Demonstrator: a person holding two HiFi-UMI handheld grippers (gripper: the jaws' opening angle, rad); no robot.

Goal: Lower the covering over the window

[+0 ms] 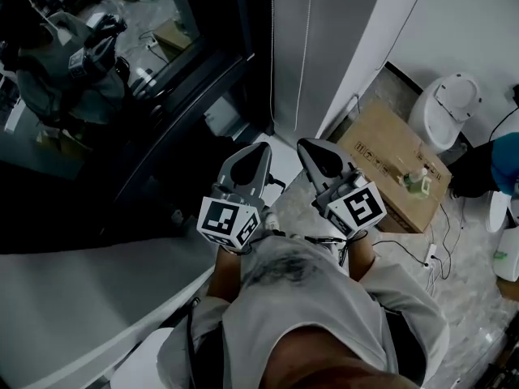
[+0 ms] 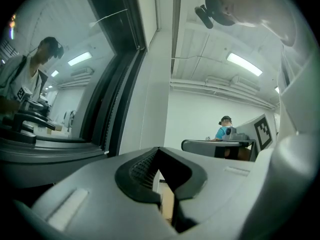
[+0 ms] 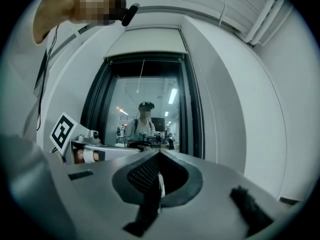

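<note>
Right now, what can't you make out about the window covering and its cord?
- Covering: right gripper view shows only the box atop the window; any blind is hidden inside.
- Cord: head view's top edge cuts off its upper end.
- Bottle on the carton: label too small in head view.

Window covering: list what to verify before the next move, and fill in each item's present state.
1. The left gripper is empty with its jaws together: ok.
2. The right gripper is empty with its jaws together: ok.
3. The window is uncovered, so the covering is yet to be lowered: ok.
4. A cord is in view, hanging along the wall beside the window frame: ok.
5. The cord is gripped: not ok, neither gripper touches it.
6. That cord is the one that works the covering: cannot tell.
</note>
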